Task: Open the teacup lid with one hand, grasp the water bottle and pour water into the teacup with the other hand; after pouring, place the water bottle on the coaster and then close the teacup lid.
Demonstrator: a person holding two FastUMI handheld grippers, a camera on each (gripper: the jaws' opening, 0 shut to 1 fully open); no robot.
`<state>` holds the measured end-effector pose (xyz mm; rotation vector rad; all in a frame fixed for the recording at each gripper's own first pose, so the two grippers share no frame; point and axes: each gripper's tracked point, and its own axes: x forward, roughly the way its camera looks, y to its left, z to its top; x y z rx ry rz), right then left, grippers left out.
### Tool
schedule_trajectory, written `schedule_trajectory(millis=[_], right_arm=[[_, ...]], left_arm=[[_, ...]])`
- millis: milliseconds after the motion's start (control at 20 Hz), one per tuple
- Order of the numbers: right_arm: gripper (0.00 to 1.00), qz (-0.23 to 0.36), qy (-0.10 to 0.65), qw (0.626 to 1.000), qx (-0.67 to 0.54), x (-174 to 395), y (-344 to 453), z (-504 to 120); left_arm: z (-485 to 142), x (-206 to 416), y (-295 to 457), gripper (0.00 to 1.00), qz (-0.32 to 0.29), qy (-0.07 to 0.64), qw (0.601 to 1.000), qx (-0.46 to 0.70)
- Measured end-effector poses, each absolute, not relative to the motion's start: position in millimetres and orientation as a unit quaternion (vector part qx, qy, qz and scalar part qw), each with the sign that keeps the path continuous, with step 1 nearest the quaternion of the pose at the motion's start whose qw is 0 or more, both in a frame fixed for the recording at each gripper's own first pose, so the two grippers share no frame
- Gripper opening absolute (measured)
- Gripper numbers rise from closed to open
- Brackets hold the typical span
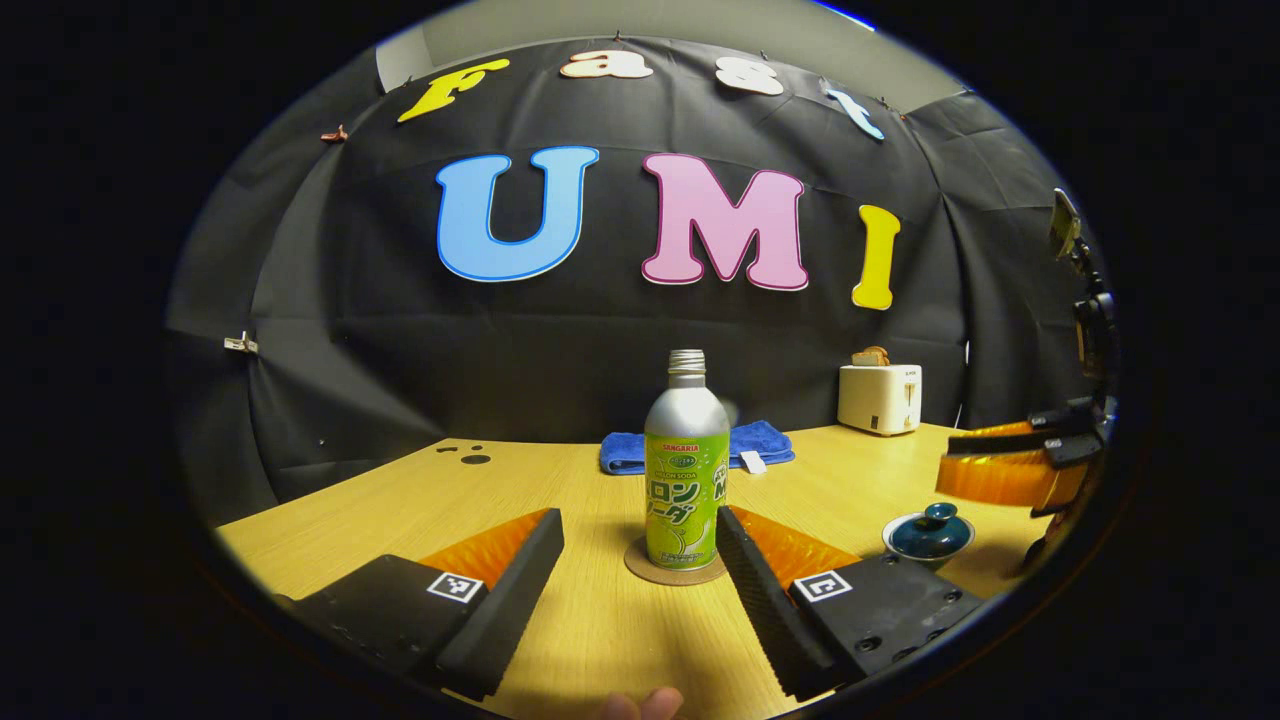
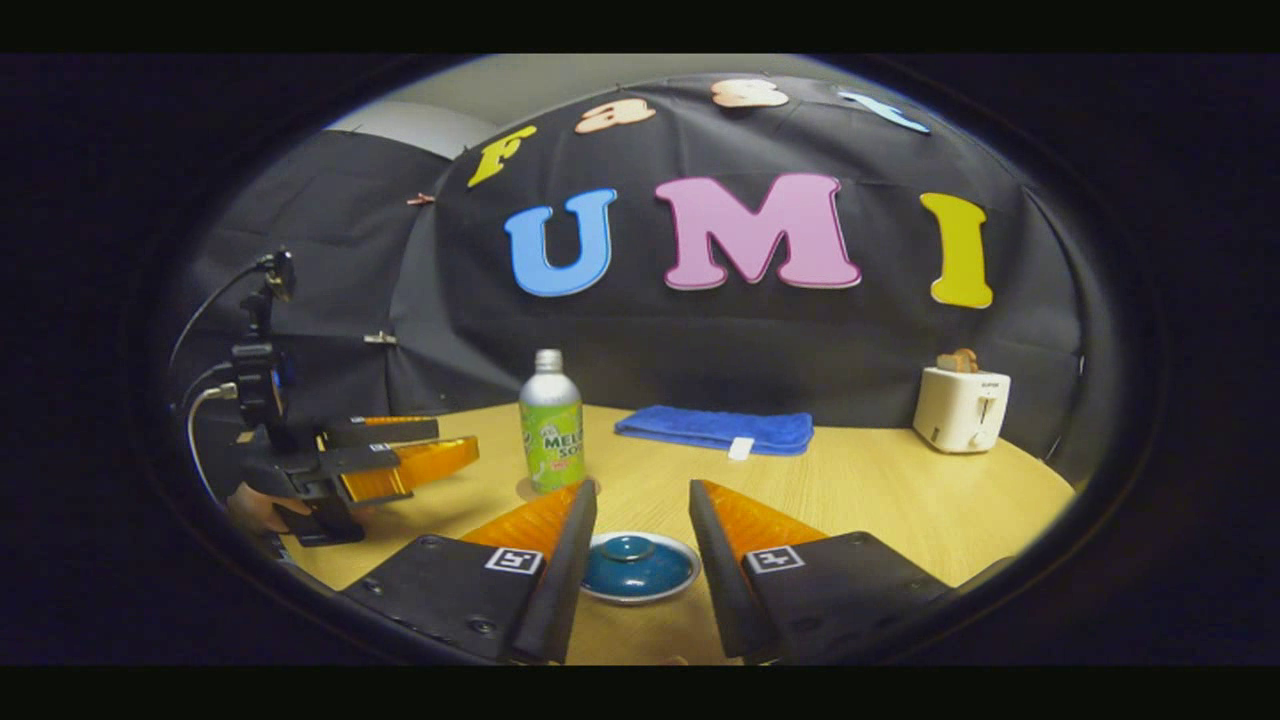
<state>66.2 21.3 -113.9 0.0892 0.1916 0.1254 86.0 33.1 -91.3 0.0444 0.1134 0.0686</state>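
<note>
A silver bottle (image 1: 686,470) with a green label stands upright on a round brown coaster (image 1: 675,572). My left gripper (image 1: 640,520) is open just in front of it, one finger on each side, neither touching. The teacup's dark blue lid (image 2: 638,563) sits closed on the white-rimmed cup, low between the fingers of my open right gripper (image 2: 642,495). In the left gripper view the teacup (image 1: 930,532) is at the right, with the right gripper (image 1: 960,458) hovering above it. In the right gripper view the bottle (image 2: 551,425) stands back left, with the left gripper (image 2: 455,438) beside it.
A folded blue towel (image 2: 715,428) lies at the back of the wooden table (image 2: 880,490). A white toaster (image 2: 960,405) holding bread stands at the back right. A fingertip (image 1: 645,703) shows at the bottom of the left gripper view.
</note>
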Motion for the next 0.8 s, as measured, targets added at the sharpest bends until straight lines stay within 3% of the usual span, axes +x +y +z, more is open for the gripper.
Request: schedule_trajectory(millis=[50,100,200,450,500,800], right_arm=[[0.6,0.053,0.076,0.995,0.043,65.1,16.7,-105.1],[0.7,0.04,0.056,0.997,0.042,63.1,9.7,-97.7],[0.8,0.02,0.019,0.999,0.043,59.3,2.1,-88.2],[0.87,0.006,0.013,0.997,0.077,53.6,-8.7,-94.6],[0.98,0.002,0.015,0.997,0.08,53.3,-13.2,-94.1],[0.99,-0.006,0.024,0.997,0.071,53.9,-17.1,-97.1]], left_arm=[[-90.9,86.0,34.0,0.97,0.038,0.057,0.997,0.022],[-91.4,85.6,36.0,0.97,0.042,0.057,0.997,0.023],[-90.9,85.1,36.5,0.97,0.045,0.056,0.997,0.023],[-90.0,84.9,36.5,0.97,0.046,0.057,0.997,0.023],[-90.5,84.6,36.5,0.97,0.046,0.057,0.997,0.023],[-90.6,84.4,36.4,0.97,0.046,0.057,0.997,0.023]])
